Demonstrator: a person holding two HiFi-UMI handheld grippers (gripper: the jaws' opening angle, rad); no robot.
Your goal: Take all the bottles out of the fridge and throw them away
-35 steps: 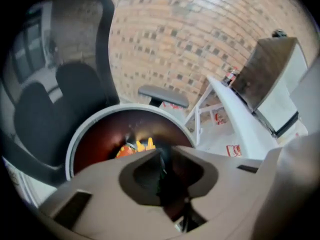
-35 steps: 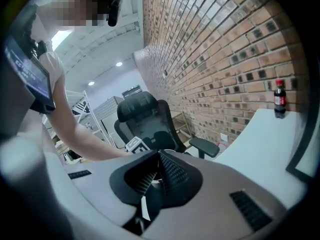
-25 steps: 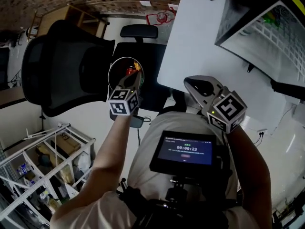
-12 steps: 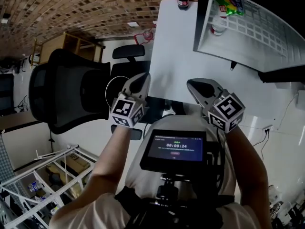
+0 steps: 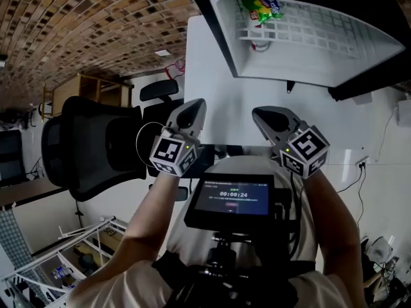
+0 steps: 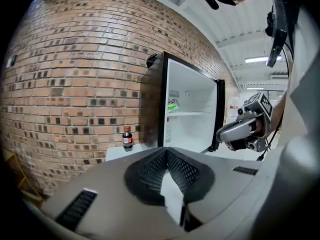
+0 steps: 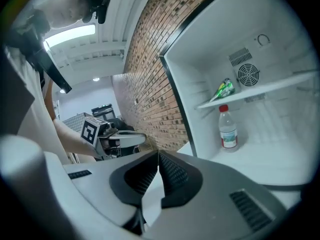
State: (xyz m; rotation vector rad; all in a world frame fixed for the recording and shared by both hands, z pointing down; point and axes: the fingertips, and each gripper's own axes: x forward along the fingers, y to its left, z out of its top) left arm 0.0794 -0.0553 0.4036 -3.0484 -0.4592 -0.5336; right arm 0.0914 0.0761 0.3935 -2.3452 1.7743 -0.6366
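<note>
The fridge (image 5: 308,66) stands open on the white table (image 5: 212,76). Inside it a clear bottle with a red cap (image 7: 228,129) stands upright under the wire shelf, and a green packet (image 7: 225,89) lies on that shelf. A small cola bottle (image 6: 128,138) stands on the table left of the fridge, by the brick wall. My left gripper (image 5: 192,108) and right gripper (image 5: 263,115) hover side by side at the table's near edge, pointing at the fridge. Both are shut with nothing in them. Each shows in the other's view: the right gripper (image 6: 240,129), the left gripper (image 7: 125,139).
A black mesh office chair (image 5: 90,146) stands left of the table. A round bin (image 5: 142,147) sits between the chair and the table, partly hidden behind my left gripper. A metal rack (image 5: 58,268) is on the floor at the lower left.
My left gripper has risen from over the round bin to beside the right one. The head view has swung toward the fridge, so the cola bottle has left it.
</note>
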